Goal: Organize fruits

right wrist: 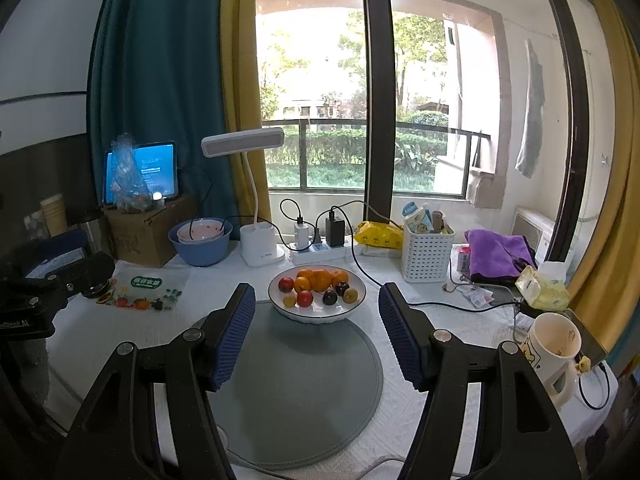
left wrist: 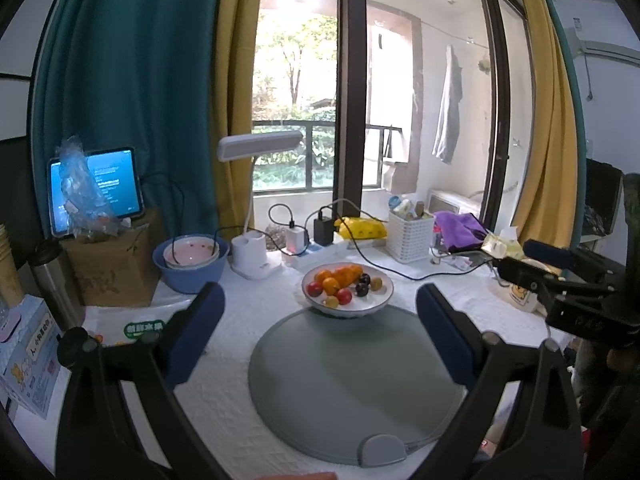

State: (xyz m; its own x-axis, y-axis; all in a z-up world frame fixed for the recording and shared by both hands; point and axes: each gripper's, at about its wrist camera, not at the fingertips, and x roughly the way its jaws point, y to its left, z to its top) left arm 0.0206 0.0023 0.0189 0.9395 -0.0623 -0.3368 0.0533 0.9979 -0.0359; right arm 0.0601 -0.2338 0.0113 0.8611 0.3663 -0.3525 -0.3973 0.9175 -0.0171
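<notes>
A white plate [left wrist: 374,306] [right wrist: 320,315] of mixed fruit rests on the far edge of a round grey mat [left wrist: 352,384] [right wrist: 304,384]. It holds oranges [left wrist: 340,276] [right wrist: 316,278], red fruits [left wrist: 345,297] [right wrist: 305,298], dark plums [left wrist: 362,289] [right wrist: 330,297] and small yellow ones [left wrist: 331,301] [right wrist: 289,301]. My left gripper [left wrist: 320,300] is open, its blue pads wide apart, short of the plate with nothing between them. My right gripper [right wrist: 318,300] is open too, its pads flanking the plate's near side without touching it.
Behind the plate stand a desk lamp [right wrist: 256,240], a power strip with chargers [right wrist: 316,250], a blue bowl [right wrist: 200,244], a white basket [right wrist: 426,254] and a cardboard box [right wrist: 148,232]. A mug [right wrist: 554,350] stands at right, a printed bag [right wrist: 144,290] lies at left.
</notes>
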